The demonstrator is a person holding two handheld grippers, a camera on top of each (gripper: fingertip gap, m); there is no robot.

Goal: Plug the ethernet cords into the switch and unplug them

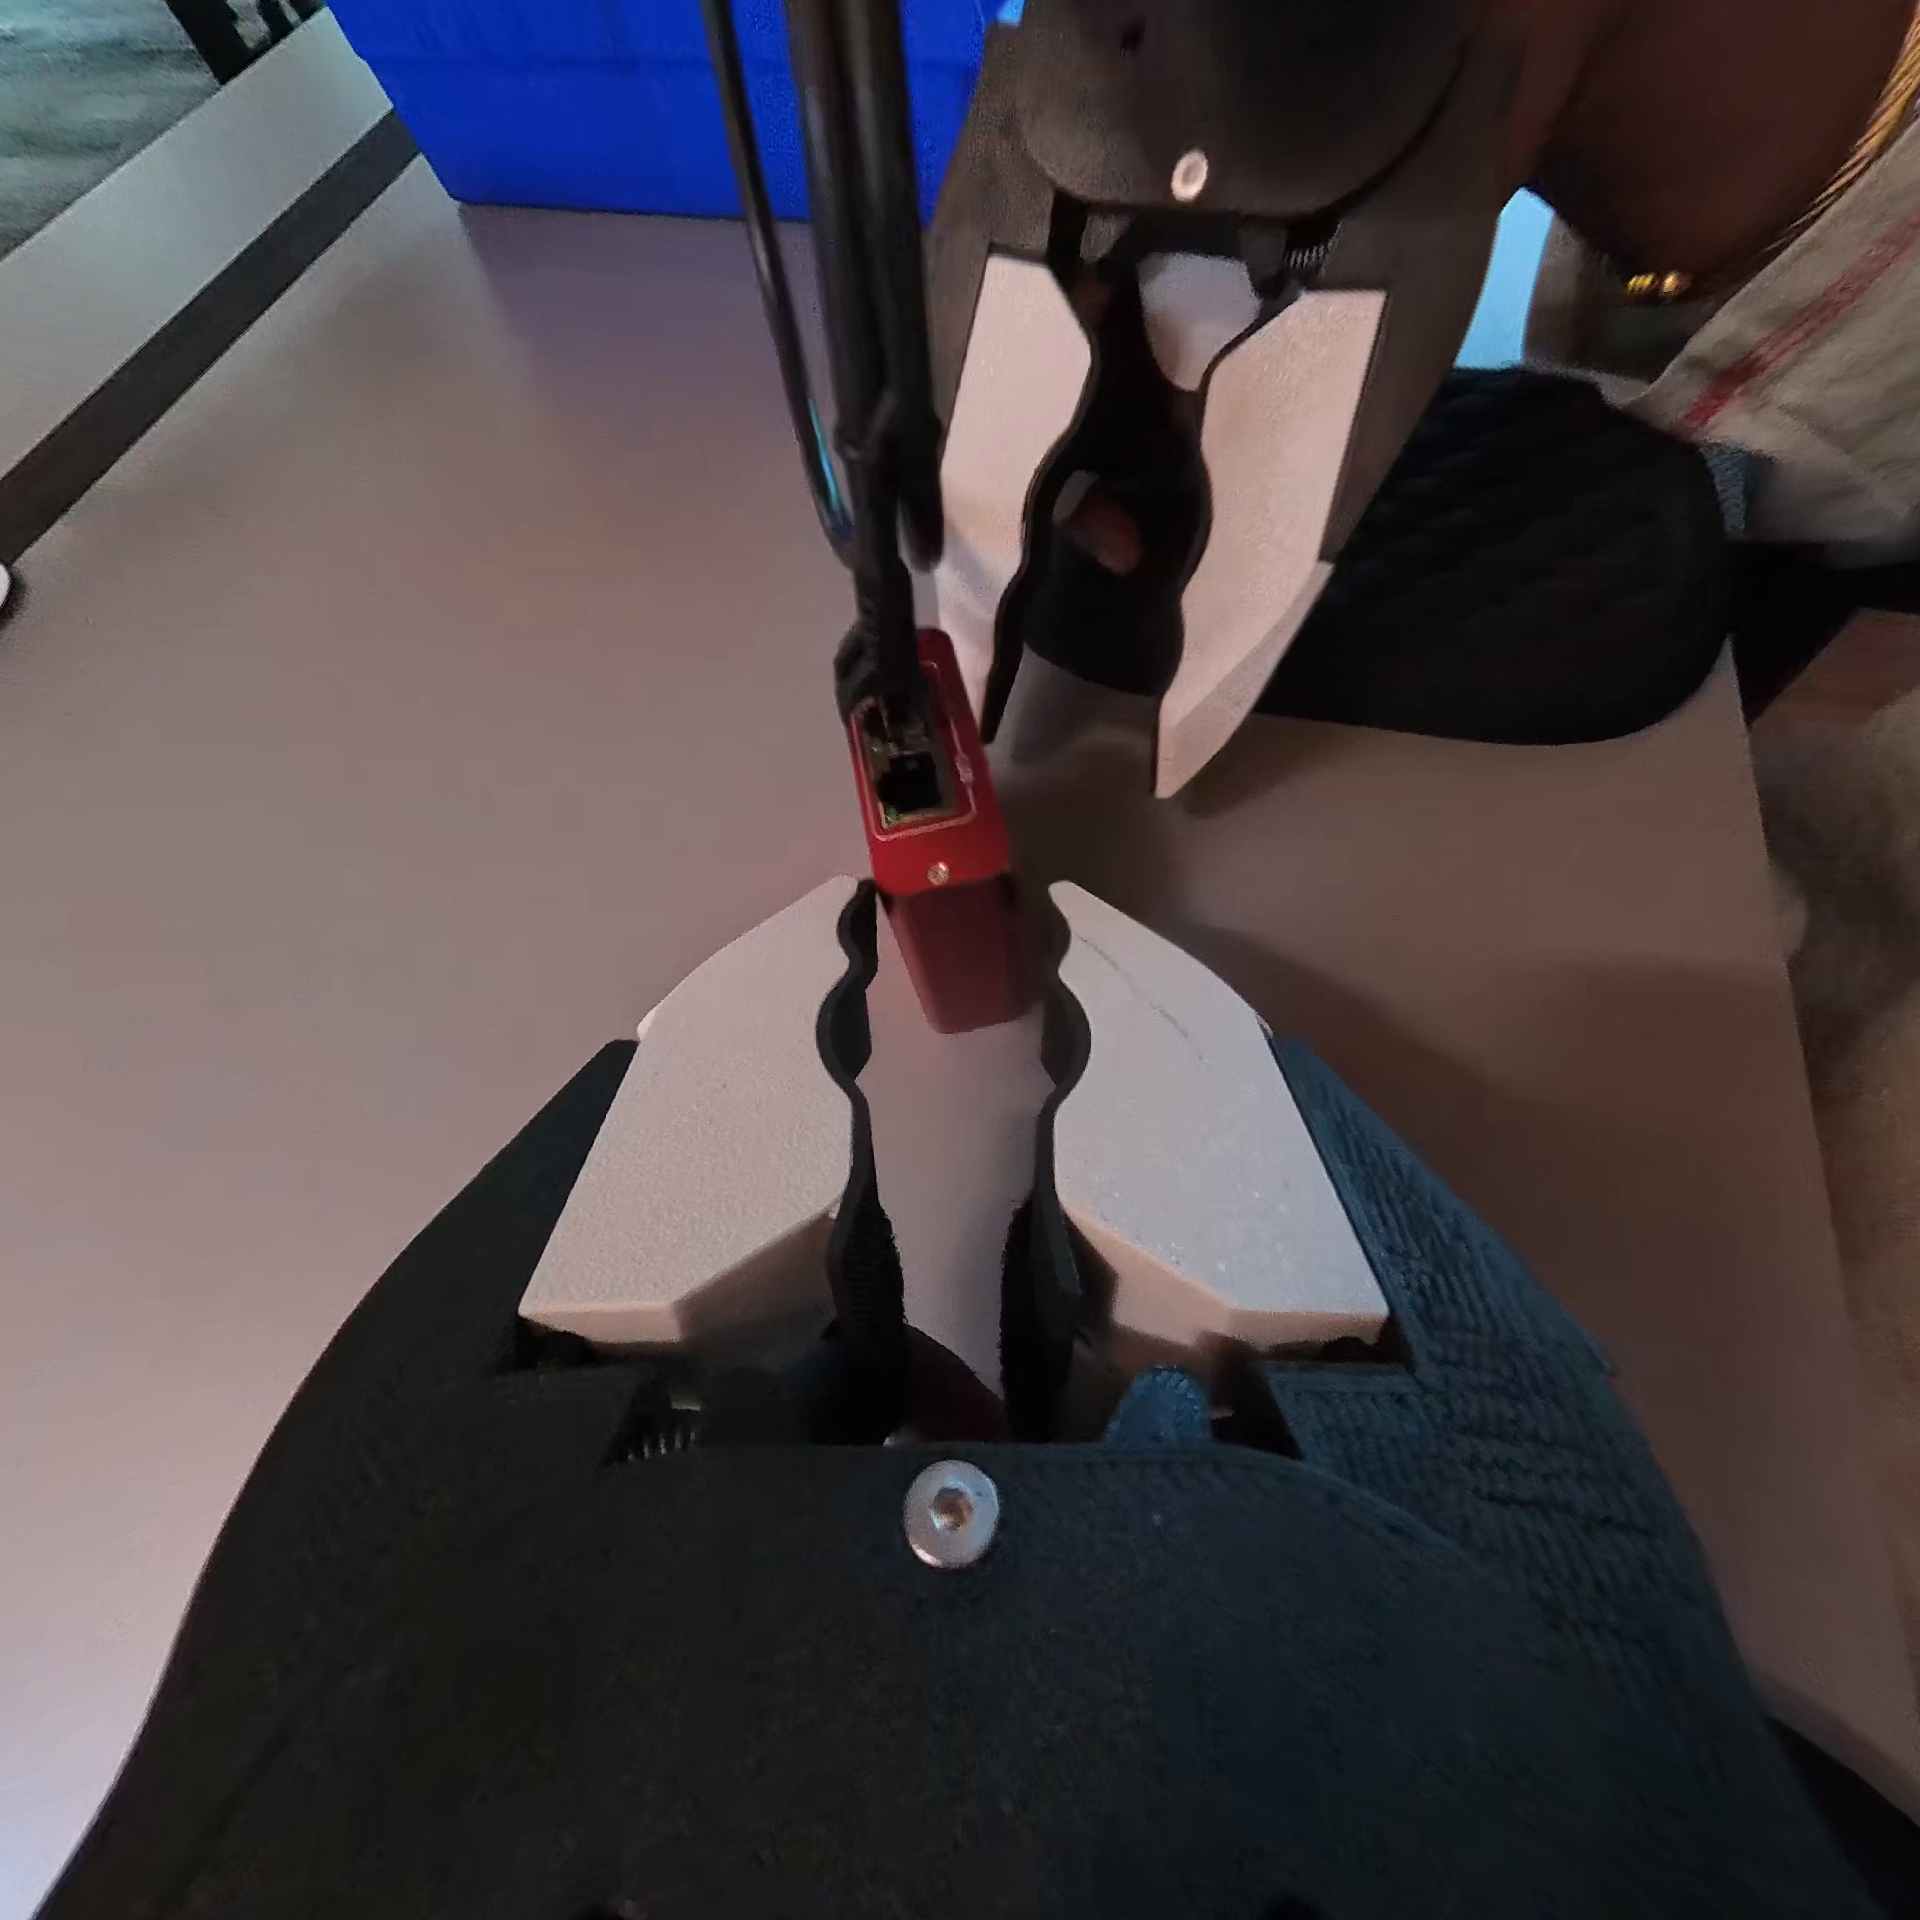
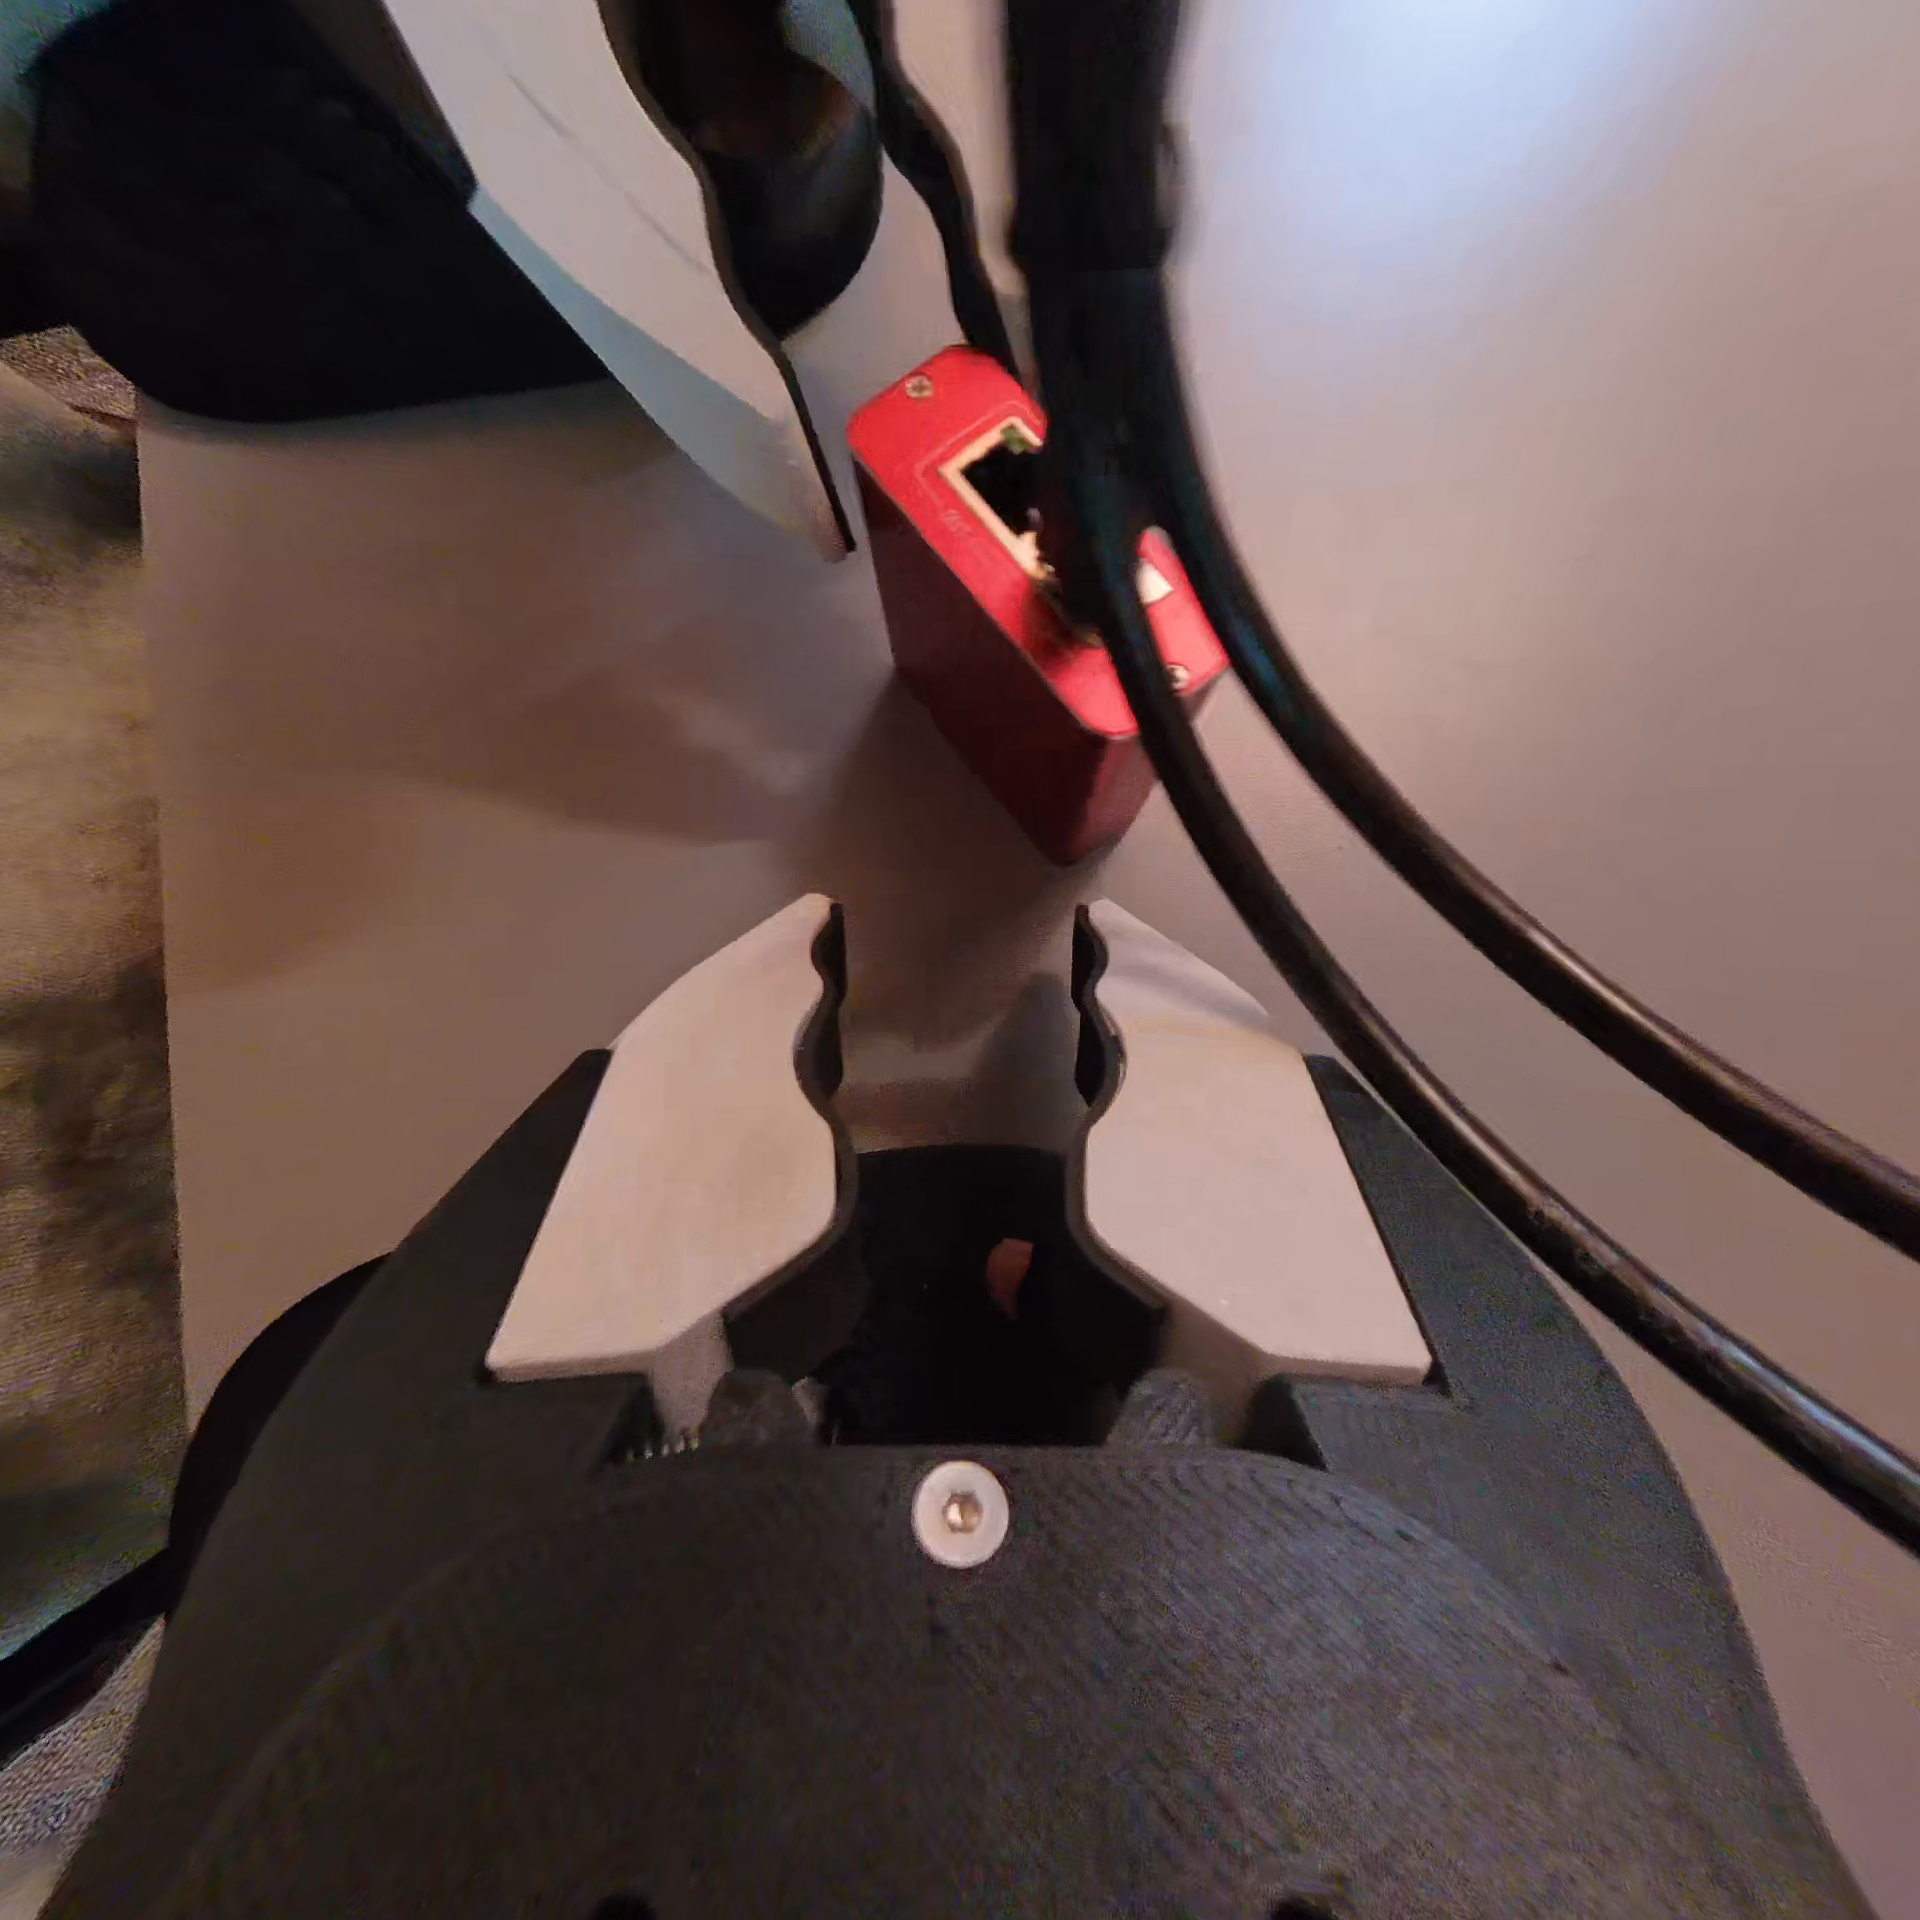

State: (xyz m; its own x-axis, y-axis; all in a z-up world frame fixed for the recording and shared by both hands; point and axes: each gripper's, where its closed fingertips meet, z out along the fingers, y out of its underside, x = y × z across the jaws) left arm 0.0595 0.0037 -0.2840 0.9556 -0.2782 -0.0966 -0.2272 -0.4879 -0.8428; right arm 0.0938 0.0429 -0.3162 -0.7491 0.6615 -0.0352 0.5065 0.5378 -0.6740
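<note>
While the left gripper point(image 1: 951, 904) pinches the red switch point(image 1: 930, 821) standing on the table point(image 1: 416, 727), black ethernet cords point(image 2: 1299, 883) occupy one port and the right gripper point(image 2: 956, 935) hangs spread, empty, just beside.

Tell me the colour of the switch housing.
Red; the switch shows best in the right wrist view.

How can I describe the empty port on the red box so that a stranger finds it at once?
On the pale grey tabletop, between the two grippers, stands a small red metal switch box with black ethernet cords rising from its top face. The empty port is the square, metal-rimmed opening beside the plugged one; unlike its neighbour, no cord fills it.
</note>
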